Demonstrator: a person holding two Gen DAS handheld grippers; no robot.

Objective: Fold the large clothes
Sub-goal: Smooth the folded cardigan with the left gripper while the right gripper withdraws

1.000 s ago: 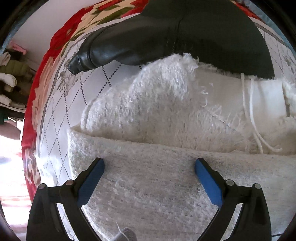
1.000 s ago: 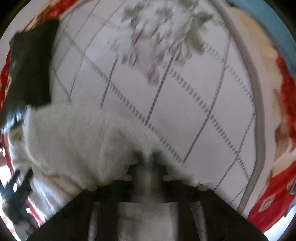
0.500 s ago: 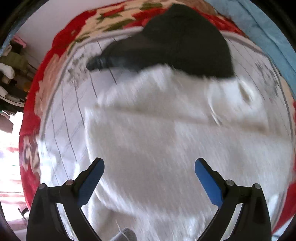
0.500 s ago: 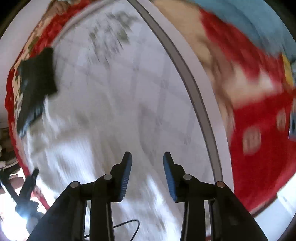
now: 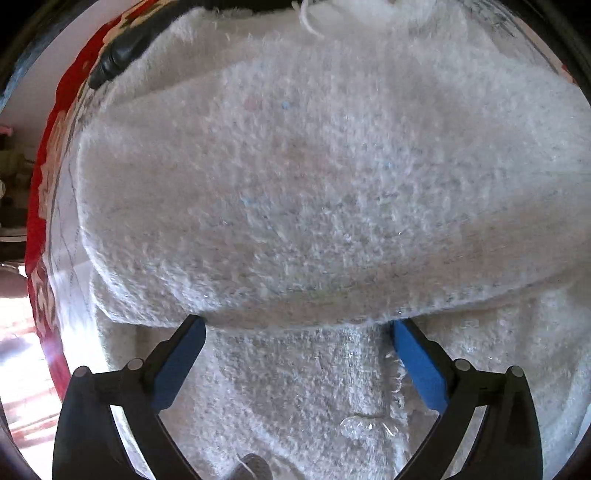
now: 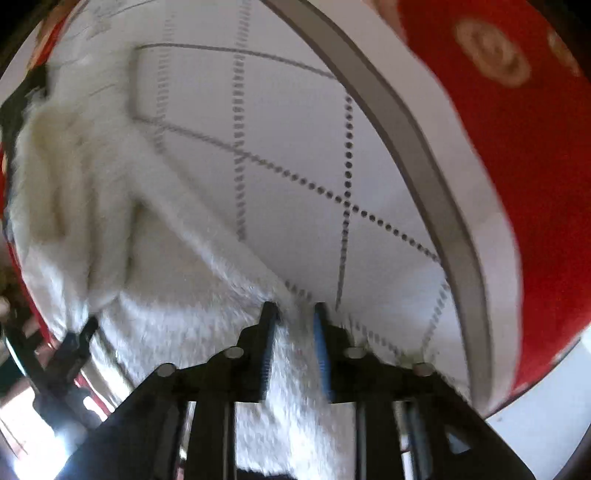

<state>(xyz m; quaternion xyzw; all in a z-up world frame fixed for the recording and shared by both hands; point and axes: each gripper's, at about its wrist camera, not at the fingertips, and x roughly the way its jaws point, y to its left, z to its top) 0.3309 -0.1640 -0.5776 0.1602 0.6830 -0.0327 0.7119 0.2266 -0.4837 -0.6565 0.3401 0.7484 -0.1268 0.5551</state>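
Here, nearest to us in the right wrist view, the right gripper [image 6: 295,314] has its jaws drawn in around a fuzzy edge of the white fleece garment [image 6: 173,295]; they have just been narrowing, the cloth sits between them, and the blur leaves us unable to tell whether the pads truly press on it. In the left wrist view the left gripper [image 5: 297,332] stands wide apart, its blue pads [image 5: 419,363] straddling a narrow strip of the same garment [image 5: 314,192], gripping nothing. Beyond the tips, a thick folded layer fills the frame from 9 to 3 o'clock, with a drawstring [image 5: 308,20] at 12 o'clock. Farther out, a black leather sleeve [image 5: 122,55] lies at 11 o'clock, touching the fleece. The whole pile rests on a white quilted bedspread [image 6: 295,147] with a red floral border [image 6: 517,147] at 2 o'clock. We judge that the main risk is a shallow pinch: the plush pile could slide out of the right jaws when lifted, letting the fold sag. The free left jaws might also snag the drawstring or drag the lower layer, skewing the crease.
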